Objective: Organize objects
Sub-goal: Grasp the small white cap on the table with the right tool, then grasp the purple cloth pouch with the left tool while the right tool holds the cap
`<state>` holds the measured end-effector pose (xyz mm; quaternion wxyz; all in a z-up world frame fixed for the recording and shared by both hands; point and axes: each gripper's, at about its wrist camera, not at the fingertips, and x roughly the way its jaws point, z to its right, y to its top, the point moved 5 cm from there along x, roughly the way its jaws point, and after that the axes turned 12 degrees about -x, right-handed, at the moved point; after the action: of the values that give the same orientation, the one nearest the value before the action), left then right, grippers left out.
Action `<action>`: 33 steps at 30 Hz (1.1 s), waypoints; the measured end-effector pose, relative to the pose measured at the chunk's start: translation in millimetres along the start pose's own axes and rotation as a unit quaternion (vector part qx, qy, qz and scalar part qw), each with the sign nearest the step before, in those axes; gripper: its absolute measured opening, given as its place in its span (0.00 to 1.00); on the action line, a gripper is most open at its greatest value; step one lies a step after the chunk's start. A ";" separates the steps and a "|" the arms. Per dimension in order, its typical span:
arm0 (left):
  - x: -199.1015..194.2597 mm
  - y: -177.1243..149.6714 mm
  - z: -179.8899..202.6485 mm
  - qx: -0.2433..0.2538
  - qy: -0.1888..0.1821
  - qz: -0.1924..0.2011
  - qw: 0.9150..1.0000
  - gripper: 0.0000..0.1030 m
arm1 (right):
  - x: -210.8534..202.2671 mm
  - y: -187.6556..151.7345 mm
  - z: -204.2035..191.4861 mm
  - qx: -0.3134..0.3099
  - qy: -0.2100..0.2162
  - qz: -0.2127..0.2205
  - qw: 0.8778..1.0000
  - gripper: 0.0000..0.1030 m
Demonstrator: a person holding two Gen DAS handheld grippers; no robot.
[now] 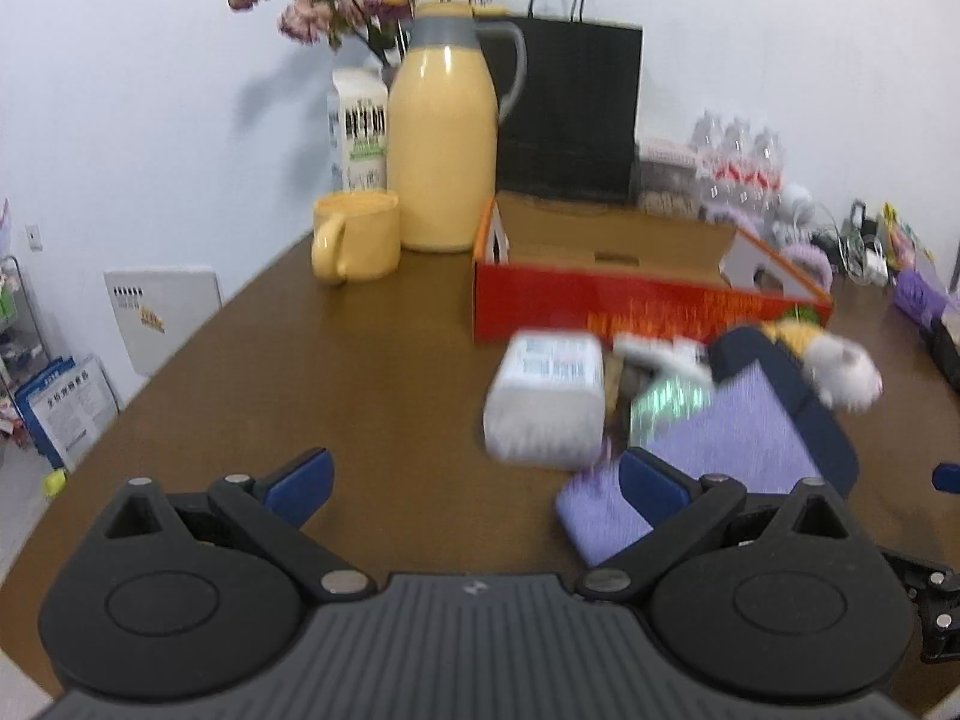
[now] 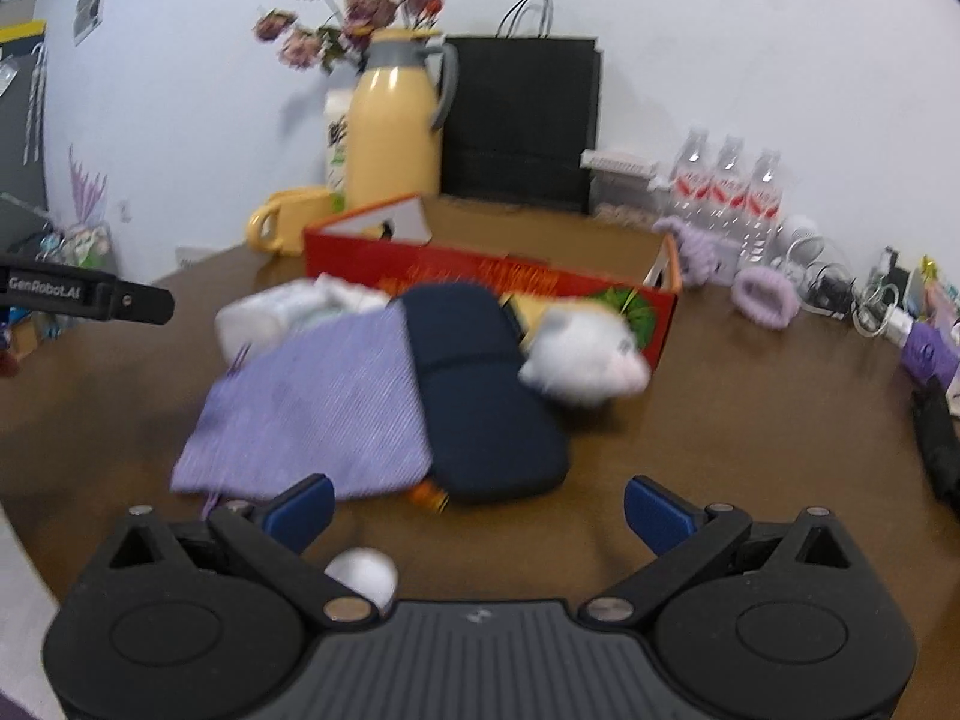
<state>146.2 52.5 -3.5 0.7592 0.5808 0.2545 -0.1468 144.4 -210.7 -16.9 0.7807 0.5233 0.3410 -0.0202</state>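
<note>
Both the left claw (image 1: 474,486) and right claw (image 2: 479,507) are held wide open and empty above the counter (image 1: 372,372), beyond which a blurred purple cloth (image 2: 312,414), partly hiding a navy case (image 2: 480,402), is heaped before the red box (image 2: 480,276).

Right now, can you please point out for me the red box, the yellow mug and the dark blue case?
red box (image 1: 600,309): left wrist view, on its red front wall.
yellow mug (image 1: 366,237): left wrist view, on its side wall.
dark blue case (image 2: 480,384): right wrist view, on its top surface.
</note>
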 end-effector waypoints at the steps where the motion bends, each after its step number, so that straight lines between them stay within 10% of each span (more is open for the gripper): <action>1: -0.4 -6.1 -1.5 0.002 -0.001 -0.007 1.000 1.00 | -0.7 -4.1 -3.8 -0.001 0.005 -0.003 1.000 1.00; 9: -7.3 -32.1 -5.6 0.006 -0.008 -0.024 1.000 1.00 | 1.1 -19.1 -26.4 -0.004 0.035 -0.015 0.999 0.88; 18: -4.5 -39.5 2.8 0.013 -0.017 -0.032 0.999 1.00 | 5.9 -20.7 -30.5 0.004 0.058 0.004 0.998 0.27; 33: 9.0 -41.2 37.5 0.070 -0.053 -0.020 0.996 1.00 | -2.4 -21.5 -10.0 0.036 0.024 0.025 0.999 0.27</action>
<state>140.4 5.7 -34.5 0.7260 0.6186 0.2147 -0.2101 129.2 -212.8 -35.0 0.7531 0.5600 0.3453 0.0000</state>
